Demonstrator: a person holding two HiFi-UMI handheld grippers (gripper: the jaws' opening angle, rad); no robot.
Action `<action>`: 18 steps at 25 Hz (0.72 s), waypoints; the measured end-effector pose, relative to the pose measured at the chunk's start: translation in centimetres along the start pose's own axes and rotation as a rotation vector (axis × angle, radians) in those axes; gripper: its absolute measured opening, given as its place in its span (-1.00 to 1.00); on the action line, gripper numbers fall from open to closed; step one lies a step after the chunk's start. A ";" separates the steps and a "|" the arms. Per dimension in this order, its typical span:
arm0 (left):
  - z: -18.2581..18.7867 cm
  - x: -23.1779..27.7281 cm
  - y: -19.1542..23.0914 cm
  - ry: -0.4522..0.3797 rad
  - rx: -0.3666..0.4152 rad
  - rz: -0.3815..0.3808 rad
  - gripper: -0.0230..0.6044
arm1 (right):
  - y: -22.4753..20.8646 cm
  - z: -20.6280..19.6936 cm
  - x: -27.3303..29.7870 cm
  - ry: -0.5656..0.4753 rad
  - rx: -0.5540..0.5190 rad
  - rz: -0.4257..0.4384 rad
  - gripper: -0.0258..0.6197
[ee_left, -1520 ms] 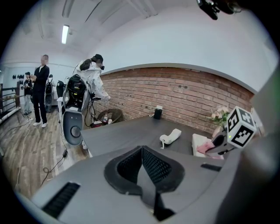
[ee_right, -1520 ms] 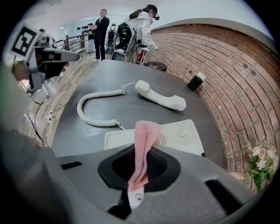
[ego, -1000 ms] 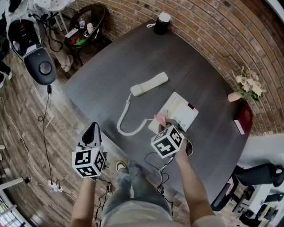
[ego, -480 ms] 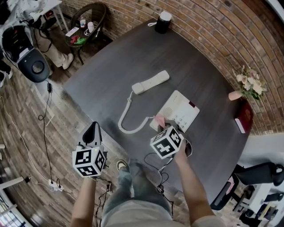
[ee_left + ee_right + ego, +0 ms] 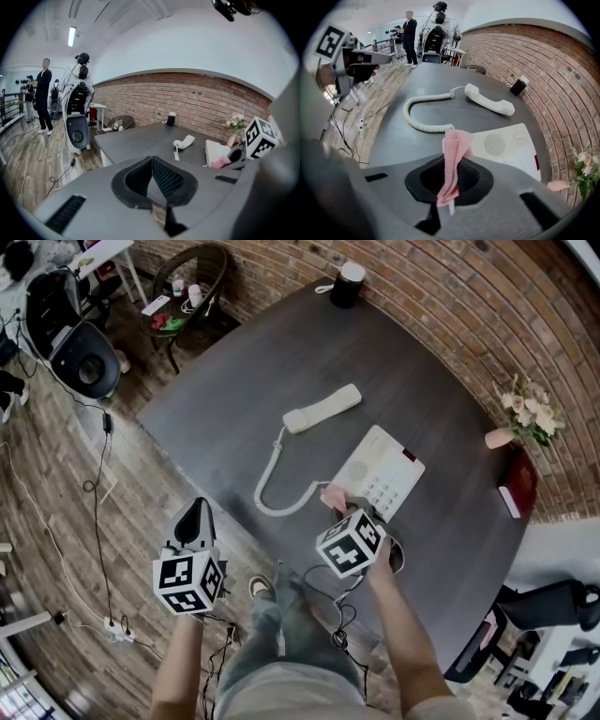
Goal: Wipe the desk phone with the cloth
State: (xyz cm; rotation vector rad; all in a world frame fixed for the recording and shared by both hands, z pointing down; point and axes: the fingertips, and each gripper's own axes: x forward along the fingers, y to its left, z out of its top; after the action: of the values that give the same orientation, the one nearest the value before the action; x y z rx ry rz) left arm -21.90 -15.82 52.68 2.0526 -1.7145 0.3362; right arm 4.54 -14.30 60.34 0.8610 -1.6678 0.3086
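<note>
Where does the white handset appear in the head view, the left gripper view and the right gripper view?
Head view: the handset lies on the table, above centre, up-left of the phone base.
Left gripper view: the handset is small, right of centre, left of the phone base.
Right gripper view: the handset is upper centre-right, beyond the phone base.
Shared landmark: the phone base.

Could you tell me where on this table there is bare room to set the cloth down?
The widest bare patch of the table lies between the handset and the black cylinder. Another lies between the phone base and the flower vase. It is crowded near the coiled cord, where the right gripper holds the cloth.
</note>
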 end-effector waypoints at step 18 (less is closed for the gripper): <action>-0.7 -2.4 1.2 -0.003 0.001 0.008 -0.91 | 3.0 -0.6 -1.1 -0.005 0.005 0.029 -0.85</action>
State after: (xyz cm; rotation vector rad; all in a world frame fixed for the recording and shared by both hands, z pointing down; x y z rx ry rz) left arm -23.48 -13.55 52.42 2.0487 -1.7250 0.3363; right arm 3.01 -11.46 60.20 0.8427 -1.6860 0.3311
